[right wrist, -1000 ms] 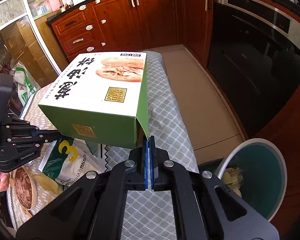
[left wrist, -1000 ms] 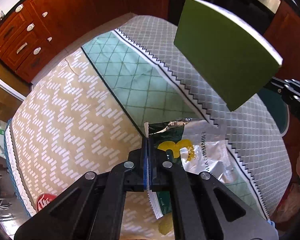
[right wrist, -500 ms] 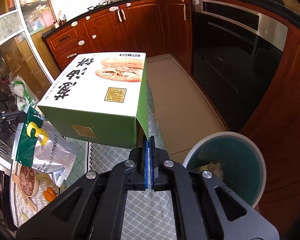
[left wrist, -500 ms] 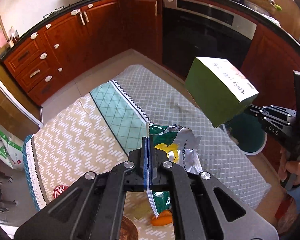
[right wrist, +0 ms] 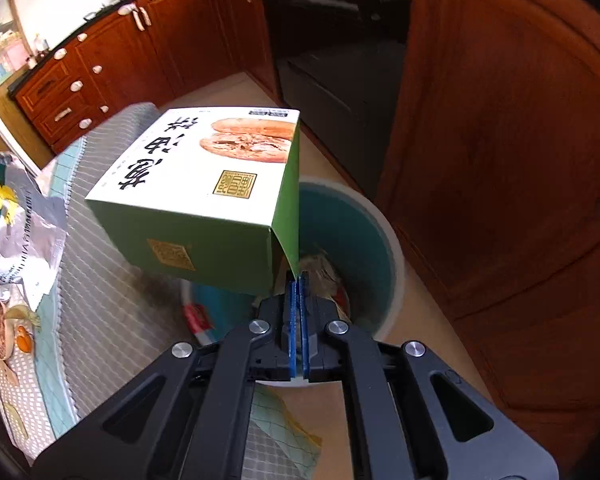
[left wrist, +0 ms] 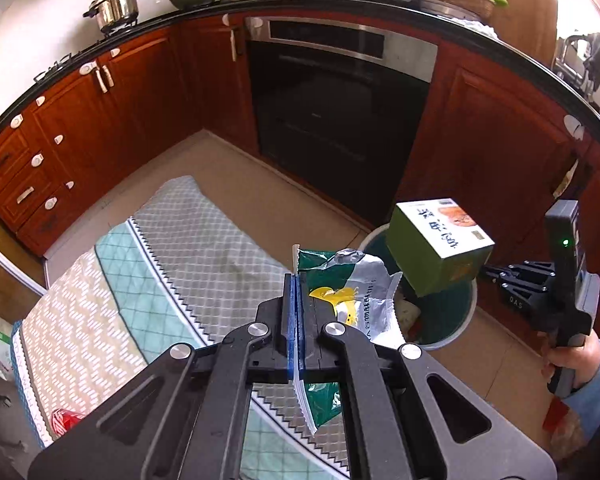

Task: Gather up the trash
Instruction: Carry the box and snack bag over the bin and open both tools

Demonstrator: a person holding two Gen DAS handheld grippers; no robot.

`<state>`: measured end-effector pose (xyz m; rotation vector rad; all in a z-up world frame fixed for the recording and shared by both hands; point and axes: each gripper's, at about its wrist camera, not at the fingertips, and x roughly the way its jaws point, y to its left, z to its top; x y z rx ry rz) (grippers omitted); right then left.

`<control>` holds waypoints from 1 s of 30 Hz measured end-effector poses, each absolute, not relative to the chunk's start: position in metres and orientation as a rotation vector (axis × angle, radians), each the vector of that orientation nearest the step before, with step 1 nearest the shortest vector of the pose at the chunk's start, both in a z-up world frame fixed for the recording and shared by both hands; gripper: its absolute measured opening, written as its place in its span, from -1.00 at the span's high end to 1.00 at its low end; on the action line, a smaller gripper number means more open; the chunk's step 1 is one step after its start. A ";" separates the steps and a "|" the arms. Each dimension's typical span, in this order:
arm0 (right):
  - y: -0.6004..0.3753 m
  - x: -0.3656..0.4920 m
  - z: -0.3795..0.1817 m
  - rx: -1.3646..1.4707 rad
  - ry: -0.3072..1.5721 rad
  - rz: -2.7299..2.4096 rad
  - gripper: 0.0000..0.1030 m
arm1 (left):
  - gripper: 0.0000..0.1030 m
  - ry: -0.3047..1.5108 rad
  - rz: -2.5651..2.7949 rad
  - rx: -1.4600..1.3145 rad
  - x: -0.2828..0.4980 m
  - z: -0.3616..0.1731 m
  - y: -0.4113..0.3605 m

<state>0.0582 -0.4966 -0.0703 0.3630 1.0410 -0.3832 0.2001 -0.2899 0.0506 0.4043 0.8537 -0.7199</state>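
Presently both claws are pressed together, each pinching a piece of trash. Left claw (left wrist: pixel 296 280) grips the edge of a torn green and silver snack bag (left wrist: pixel 352 292), held in the air above the near edge of the surface (left wrist: pixel 100 320), which is covered by a patterned cloth. Right claw (right wrist: pixel 298 280) pinches the open flap of a green and white food box (right wrist: pixel 204 200); the box hangs tilted over the round bin (right wrist: pixel 380 240) on the floor beside the surface. Bin has a teal inside and a pale rim, with some scraps already in it. From the left wrist view, the box (left wrist: pixel 440 248) sits above the bin (left wrist: pixel 452 320), and a hand (left wrist: pixel 572 360) in a blue sleeve holds the right claw's handle.
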 end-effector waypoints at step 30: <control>-0.539 0.024 -0.057 0.449 1.006 -0.452 -0.47 | -0.26 0.968 -0.910 0.466 0.182 -0.061 -0.439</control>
